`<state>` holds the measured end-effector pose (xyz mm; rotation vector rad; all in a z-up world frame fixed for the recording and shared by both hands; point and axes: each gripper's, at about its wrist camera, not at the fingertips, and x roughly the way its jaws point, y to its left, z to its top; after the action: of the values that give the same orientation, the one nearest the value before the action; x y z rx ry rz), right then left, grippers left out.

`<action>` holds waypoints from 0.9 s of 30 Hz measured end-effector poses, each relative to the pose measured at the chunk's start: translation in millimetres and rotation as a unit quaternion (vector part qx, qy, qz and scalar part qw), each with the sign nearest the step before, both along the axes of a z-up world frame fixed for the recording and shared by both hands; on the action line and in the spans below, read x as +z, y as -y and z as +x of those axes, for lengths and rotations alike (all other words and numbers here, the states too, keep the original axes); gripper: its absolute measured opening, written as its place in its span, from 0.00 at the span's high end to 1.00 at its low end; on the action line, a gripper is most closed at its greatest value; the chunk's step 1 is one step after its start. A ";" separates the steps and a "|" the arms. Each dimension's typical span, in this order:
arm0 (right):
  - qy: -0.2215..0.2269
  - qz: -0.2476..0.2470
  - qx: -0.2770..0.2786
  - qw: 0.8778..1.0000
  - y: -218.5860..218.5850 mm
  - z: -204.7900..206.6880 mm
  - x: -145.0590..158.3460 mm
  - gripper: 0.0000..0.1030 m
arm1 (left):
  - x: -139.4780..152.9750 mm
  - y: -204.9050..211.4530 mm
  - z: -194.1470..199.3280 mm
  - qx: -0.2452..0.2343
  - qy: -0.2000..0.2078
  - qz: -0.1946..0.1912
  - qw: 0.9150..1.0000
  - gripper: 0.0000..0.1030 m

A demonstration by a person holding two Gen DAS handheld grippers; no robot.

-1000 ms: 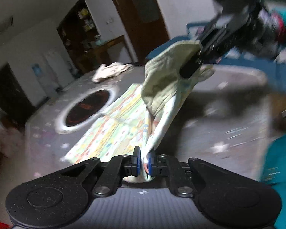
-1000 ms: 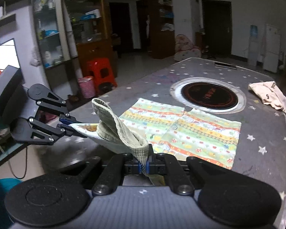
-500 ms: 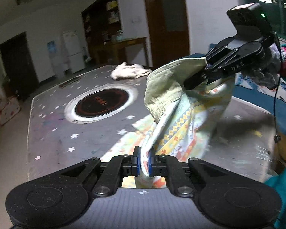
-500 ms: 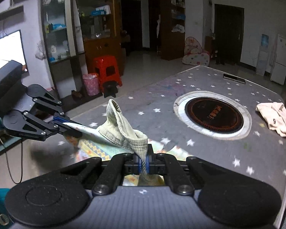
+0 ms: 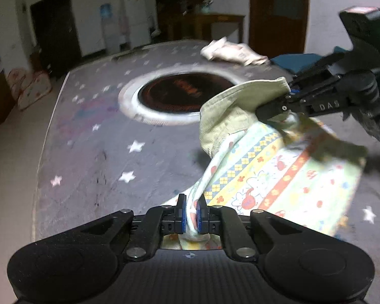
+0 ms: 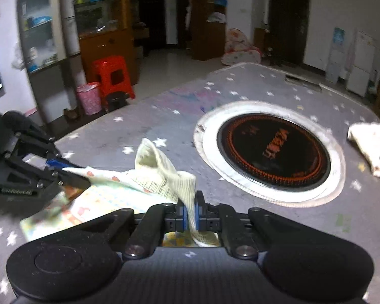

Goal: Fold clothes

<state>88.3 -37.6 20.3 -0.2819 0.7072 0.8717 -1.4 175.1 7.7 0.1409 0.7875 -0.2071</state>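
Observation:
A small child's garment [image 5: 278, 174] with coloured printed stripes and a pale green ribbed band hangs between my two grippers above the grey starred table. My left gripper [image 5: 191, 214] is shut on one edge of it. My right gripper [image 6: 189, 214] is shut on the ribbed band [image 6: 164, 174]. In the left wrist view the right gripper [image 5: 288, 96] holds the band at the upper right. In the right wrist view the left gripper [image 6: 63, 166] holds the cloth [image 6: 101, 192] at the left. The lower part of the cloth drapes onto the table.
The grey table [image 5: 93, 157] has a round black and white inset [image 6: 273, 149] in its middle. A crumpled white garment [image 6: 372, 144] lies at the far side; it also shows in the left wrist view [image 5: 233, 52]. A red stool [image 6: 112, 76] and pink bin [image 6: 90, 97] stand beyond the table.
Both grippers have lifted the garment off the table, where it lay spread out, and drawn it toward the near edge. It now hangs between them.

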 end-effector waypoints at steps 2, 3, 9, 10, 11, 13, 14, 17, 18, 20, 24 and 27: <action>-0.007 0.006 -0.017 1.000 -0.2 6.1 -9.4 0.89 | -5.2 -3.8 4.3 0.013 -0.005 -0.003 1.000 0.87; -0.009 0.009 -0.025 1.000 0.1 8.5 -13.4 0.88 | -6.1 -6.6 5.7 0.020 -0.007 -0.010 1.000 0.85; 0.011 0.027 -0.057 0.998 23.8 -2.1 -2.8 0.82 | -7.1 -22.6 9.3 0.057 -0.009 -0.017 0.998 0.75; 0.014 0.031 -0.054 0.998 28.3 -7.9 0.7 0.82 | -7.4 -25.0 9.6 0.062 -0.010 -0.020 0.998 0.74; 0.018 0.036 -0.052 0.998 32.8 -13.6 4.2 0.82 | -7.7 -27.0 10.3 0.068 -0.011 -0.023 0.997 0.73; 0.007 0.043 -0.038 0.998 38.3 -25.5 4.0 0.82 | -7.7 -30.0 11.1 0.077 -0.011 -0.026 0.997 0.73; -0.004 0.044 -0.029 0.999 40.0 -31.1 1.4 0.82 | -7.8 -30.9 11.8 0.082 -0.012 -0.027 0.996 0.73; -0.020 0.019 -0.025 0.999 41.8 -38.7 -15.8 0.82 | -7.2 -32.8 14.4 0.094 -0.015 -0.027 0.995 0.73; -0.025 0.013 -0.031 0.999 44.1 -39.0 -21.4 0.82 | -6.7 -33.6 14.7 0.099 -0.016 -0.026 0.995 0.73; -0.037 0.011 -0.059 0.998 55.2 -31.9 -29.6 0.82 | -5.3 -36.2 13.4 0.107 -0.017 -0.024 0.994 0.73; -0.043 0.009 -0.109 0.993 76.0 -18.1 -28.3 0.82 | -1.2 -42.3 9.6 0.122 -0.016 -0.015 0.992 0.69; -0.031 0.020 -0.103 0.994 71.4 -16.2 -18.0 0.82 | 6.2 -44.8 9.1 0.137 -0.014 -0.017 0.990 0.71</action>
<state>72.1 -109.0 2.2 -0.1433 0.7619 0.7005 7.7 219.9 13.9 -0.0036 0.8208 0.0371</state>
